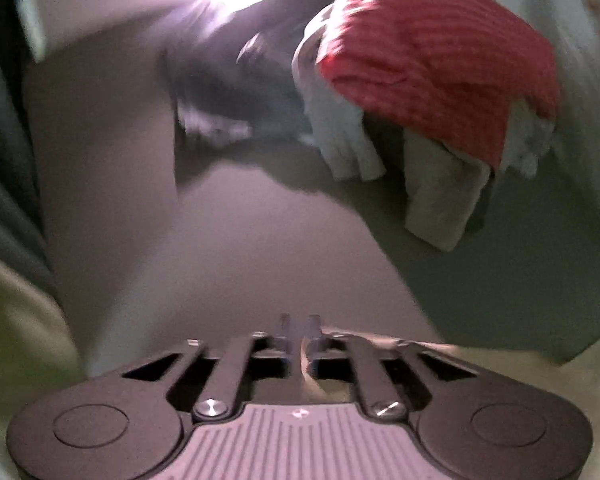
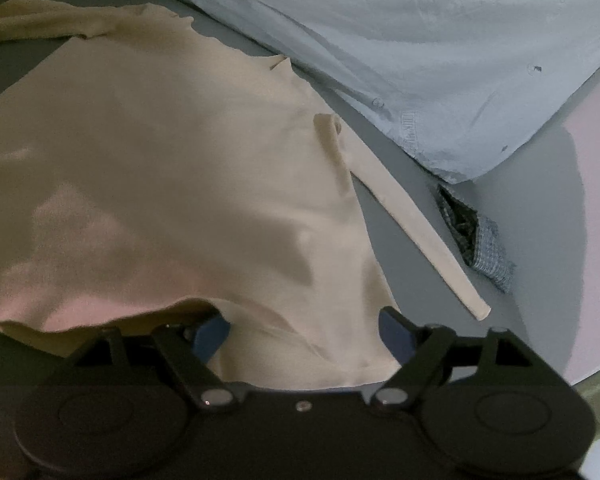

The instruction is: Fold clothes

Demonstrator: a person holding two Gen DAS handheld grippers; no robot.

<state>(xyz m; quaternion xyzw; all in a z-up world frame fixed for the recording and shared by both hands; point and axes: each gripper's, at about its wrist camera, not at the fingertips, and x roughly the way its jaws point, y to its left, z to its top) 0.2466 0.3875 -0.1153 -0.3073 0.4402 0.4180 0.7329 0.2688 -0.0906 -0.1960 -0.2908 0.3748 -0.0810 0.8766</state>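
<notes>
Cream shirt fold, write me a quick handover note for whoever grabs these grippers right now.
Left gripper: jaws shut on a thin cream fabric edge, lifted over the bed; that view is blurred.
Right gripper: jaws open, straddling the hem of the cream shirt, not clamped.
The shirt lies mostly flat on the grey sheet, one long sleeve stretched out beside a blue checked cloth; a pale blue pillow lies beyond.
Done: shirt spread out.
Left: sleeves and body folds. A pile topped by a red garment waits.

The cream shirt (image 2: pixel 172 168) looked soft, matt knit cloth; the red garment (image 1: pixel 440 64) was ribbed-looking fabric.
</notes>
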